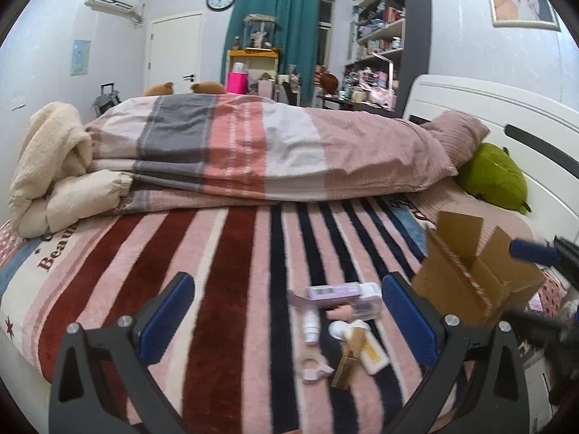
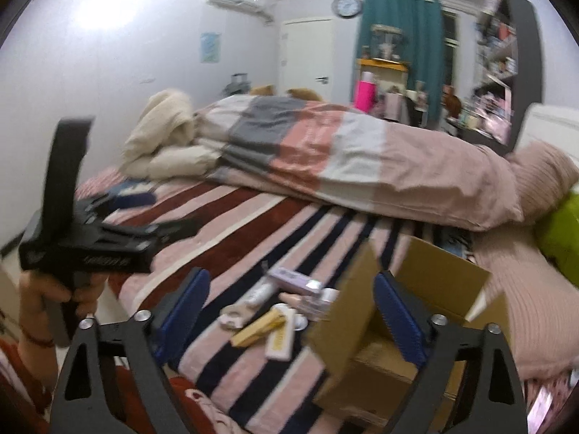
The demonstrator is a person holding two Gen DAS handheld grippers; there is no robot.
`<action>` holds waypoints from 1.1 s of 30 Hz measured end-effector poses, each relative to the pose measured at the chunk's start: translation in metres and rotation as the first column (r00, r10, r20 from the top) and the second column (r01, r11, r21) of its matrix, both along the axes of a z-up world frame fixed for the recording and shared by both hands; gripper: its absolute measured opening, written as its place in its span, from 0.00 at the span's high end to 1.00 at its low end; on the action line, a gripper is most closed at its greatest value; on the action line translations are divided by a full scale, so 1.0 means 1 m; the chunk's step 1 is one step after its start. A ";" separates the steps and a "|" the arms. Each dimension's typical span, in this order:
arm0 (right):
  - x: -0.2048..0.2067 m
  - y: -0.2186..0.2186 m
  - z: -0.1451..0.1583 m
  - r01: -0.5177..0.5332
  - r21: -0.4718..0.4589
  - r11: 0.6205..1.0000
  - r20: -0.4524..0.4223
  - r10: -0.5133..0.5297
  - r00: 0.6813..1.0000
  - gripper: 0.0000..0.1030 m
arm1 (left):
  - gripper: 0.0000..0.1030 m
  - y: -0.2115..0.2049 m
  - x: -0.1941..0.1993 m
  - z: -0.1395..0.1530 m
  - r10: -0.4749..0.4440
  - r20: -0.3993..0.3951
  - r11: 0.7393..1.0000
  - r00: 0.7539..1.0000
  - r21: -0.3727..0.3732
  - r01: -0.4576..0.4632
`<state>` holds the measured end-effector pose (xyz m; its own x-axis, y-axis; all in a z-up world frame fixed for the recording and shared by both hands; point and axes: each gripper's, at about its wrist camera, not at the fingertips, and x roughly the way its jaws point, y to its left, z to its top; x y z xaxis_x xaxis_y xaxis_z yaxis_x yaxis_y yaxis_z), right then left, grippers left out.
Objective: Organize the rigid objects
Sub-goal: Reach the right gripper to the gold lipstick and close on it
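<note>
Left wrist view: I hold the left gripper [image 1: 286, 311] above the striped blanket [image 1: 224, 275], jaws wide and empty. The small items lie clustered just left of the open cardboard box [image 1: 466, 282]: a lilac tube [image 1: 329, 292], a small white bottle [image 1: 312, 327], a gold box [image 1: 350, 360], a tape ring [image 1: 312, 368].

Right wrist view: the right gripper [image 2: 289, 311] hovers at the cardboard box's near flap, jaws wide and empty. I judge this the approach step, nothing yet picked. Next move: lower onto one item, close, carry to the box.
</note>
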<state>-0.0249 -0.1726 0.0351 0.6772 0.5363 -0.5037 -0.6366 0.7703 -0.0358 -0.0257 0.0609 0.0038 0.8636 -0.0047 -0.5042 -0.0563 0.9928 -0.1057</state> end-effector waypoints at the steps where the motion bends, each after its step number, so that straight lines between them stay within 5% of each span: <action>1: -0.003 0.009 -0.002 -0.018 -0.016 1.000 0.006 0.018 1.000 0.24 | 0.00 0.008 0.001 -0.002 0.010 -0.003 1.000 1.000 -0.007 -0.010; 7: -0.003 0.071 -0.041 -0.175 -0.090 0.980 -0.101 0.166 0.981 0.64 | 0.00 0.047 0.006 -0.030 0.044 -0.043 0.998 0.998 -0.036 -0.046; 16: 0.050 0.090 -0.139 -0.100 -0.192 0.976 -0.366 0.023 0.930 0.66 | 0.00 0.069 0.019 -0.087 0.022 -0.146 0.999 0.989 -0.033 -0.027; 29: 0.091 0.102 -0.170 -0.030 -0.209 0.977 -0.456 -0.071 0.887 0.66 | 0.00 0.072 0.017 -0.097 0.040 -0.096 0.999 0.995 0.013 -0.039; 33: 0.091 0.110 -0.173 -0.059 -0.226 0.972 -0.449 -0.050 0.892 0.81 | 0.00 0.069 0.012 -0.097 0.000 -0.088 1.000 0.996 0.007 0.000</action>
<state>0.0660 -0.0630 -0.1380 0.3465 0.3727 -0.8608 -0.6295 0.7727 0.0812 -0.0138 0.1301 -0.0933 0.8160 -0.0011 -0.5781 -0.0651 0.9935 -0.0937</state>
